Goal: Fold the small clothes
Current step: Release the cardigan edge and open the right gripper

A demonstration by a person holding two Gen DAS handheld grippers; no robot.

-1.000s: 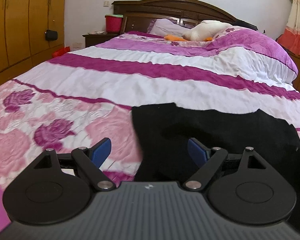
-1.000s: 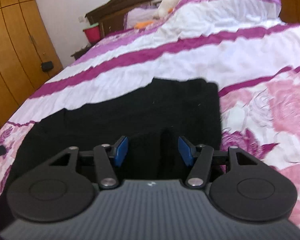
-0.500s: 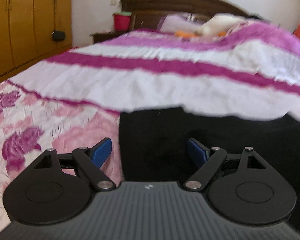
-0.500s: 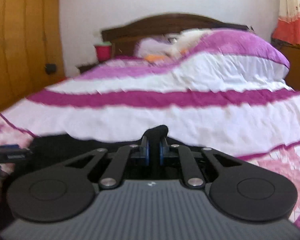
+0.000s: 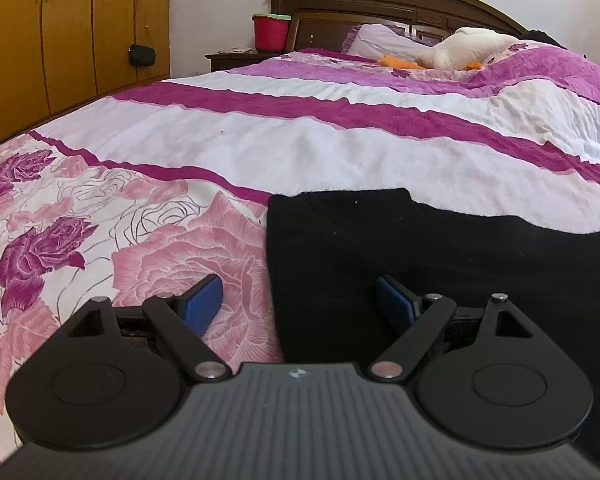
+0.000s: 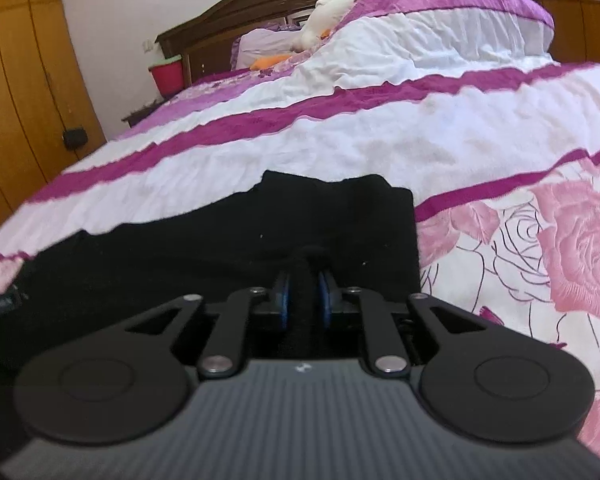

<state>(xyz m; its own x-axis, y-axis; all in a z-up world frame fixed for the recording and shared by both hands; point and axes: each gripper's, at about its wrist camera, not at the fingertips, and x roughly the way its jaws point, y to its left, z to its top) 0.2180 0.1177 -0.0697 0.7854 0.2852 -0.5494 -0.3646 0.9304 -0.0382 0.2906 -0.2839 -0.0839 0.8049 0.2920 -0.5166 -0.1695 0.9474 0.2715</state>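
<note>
left gripper [image 5: 299,300]: jaws wide, tilted down, straddling the garment's left edge, gripping nothing
right gripper [image 6: 303,295]: tilted down, jaws eased slightly, still pinching a fold
black garment [image 5: 440,256]: flat on bedspread [image 5: 260,148], ahead of both grippers

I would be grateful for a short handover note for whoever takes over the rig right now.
Right gripper: jaws have just been closing and now pinch a ridge of the black garment.
Left gripper: open, straddling the garment's left edge, gripping nothing.
Garment lies spread on the floral bedspread at the near end of the bed.
Done: right-side grip. Left: grip with the left gripper, then fold; no finished fold is visible.
</note>
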